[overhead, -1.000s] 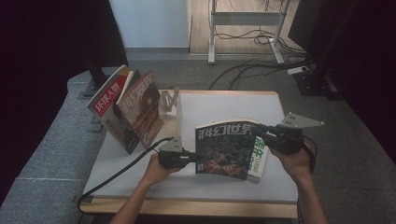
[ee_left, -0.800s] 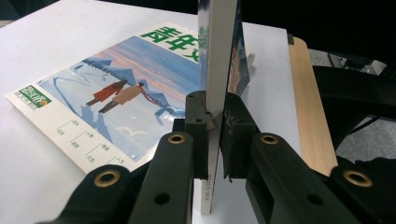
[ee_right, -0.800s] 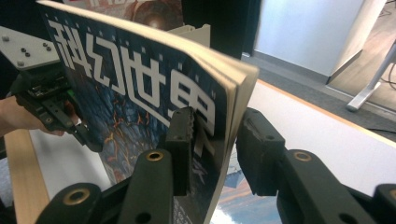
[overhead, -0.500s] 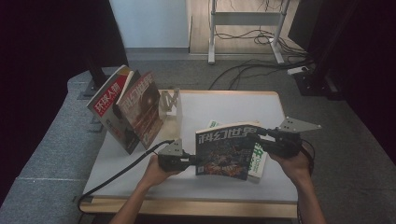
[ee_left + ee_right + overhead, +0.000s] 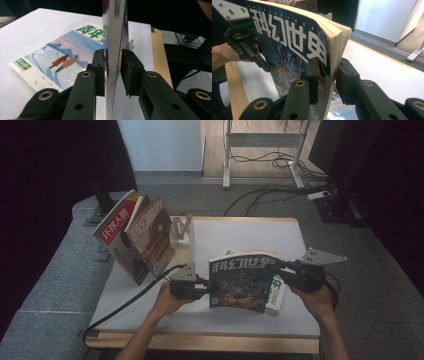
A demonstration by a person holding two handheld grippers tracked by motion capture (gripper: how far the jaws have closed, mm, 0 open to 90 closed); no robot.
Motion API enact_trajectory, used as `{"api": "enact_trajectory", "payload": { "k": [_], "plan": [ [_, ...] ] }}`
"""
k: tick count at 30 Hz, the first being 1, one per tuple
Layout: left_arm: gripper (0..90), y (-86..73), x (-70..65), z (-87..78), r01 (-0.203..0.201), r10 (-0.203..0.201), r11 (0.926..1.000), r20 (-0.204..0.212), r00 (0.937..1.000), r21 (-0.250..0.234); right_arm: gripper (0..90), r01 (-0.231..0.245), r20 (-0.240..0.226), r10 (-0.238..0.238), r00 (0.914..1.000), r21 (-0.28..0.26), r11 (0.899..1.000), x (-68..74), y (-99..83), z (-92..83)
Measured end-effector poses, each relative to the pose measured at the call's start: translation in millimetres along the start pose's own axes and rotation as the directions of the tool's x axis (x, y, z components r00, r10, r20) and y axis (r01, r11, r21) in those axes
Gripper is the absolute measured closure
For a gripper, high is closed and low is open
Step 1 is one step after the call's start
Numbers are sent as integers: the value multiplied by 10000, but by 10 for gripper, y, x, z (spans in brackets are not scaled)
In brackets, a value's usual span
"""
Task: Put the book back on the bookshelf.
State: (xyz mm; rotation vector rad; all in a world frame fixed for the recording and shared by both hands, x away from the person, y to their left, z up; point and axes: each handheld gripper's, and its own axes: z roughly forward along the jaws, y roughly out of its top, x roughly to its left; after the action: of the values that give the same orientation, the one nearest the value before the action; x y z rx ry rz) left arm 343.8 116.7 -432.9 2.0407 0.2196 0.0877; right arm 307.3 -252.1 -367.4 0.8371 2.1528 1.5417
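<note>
Dark-covered magazine (image 5: 240, 282), white title characters, thick cream page block, upright.

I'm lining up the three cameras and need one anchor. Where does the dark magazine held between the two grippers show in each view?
High view: dark magazine at lower centre, upright.
Left gripper view: its edge rises at centre, between the jaws.
Right gripper view: its cover at upper left and centre.
Shared landmark: the light-blue magazine lying flat beneath it.
</note>
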Motion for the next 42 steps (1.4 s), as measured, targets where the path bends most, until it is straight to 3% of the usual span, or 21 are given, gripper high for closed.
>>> {"api": "enact_trajectory", "payload": {
  "k": [6, 19, 22, 23, 26, 32, 37, 42],
  "plan": [
    [718, 228, 17, -66, -40, 40, 9989, -14, 10000, -476, 714, -12, -47, 11, 10000, -30, 10000, 7, -9, -14],
    [672, 762, 22, -156, -594, 564, 9950, -396, 9976, -804, 712, 116, 119, -117, 9999, 70, 9999, 29, 9, -13],
    [743, 836, 7, -130, -797, 760, 9953, -663, 9949, -555, 710, 163, 179, -165, 9997, 109, 9998, 36, 14, -12],
    [788, 843, 11, -126, -779, 748, 9955, -578, 9955, -536, 707, 179, 218, -182, 9996, 133, 9998, 37, 14, -14],
    [815, 838, 15, -124, -705, 679, 9959, -472, 9966, -574, 696, 229, 348, -237, 9991, 223, 9995, 35, 1, -26],
    [818, 835, 4, -144, -761, 743, 9959, -380, 9965, -496, 607, 213, 818, -259, 9963, 568, 9982, 4, -96, -67],
    [817, 835, 27, -150, -603, 584, 9970, -391, 9975, -478, 517, 144, 1449, -281, 9890, 950, 9954, -35, -224, -102],
    [816, 837, 30, -157, -553, 541, 9974, -273, 9982, -453, 425, -11, 2529, -349, 9669, 1409, 9900, -111, -367, -112]
  ]
}}
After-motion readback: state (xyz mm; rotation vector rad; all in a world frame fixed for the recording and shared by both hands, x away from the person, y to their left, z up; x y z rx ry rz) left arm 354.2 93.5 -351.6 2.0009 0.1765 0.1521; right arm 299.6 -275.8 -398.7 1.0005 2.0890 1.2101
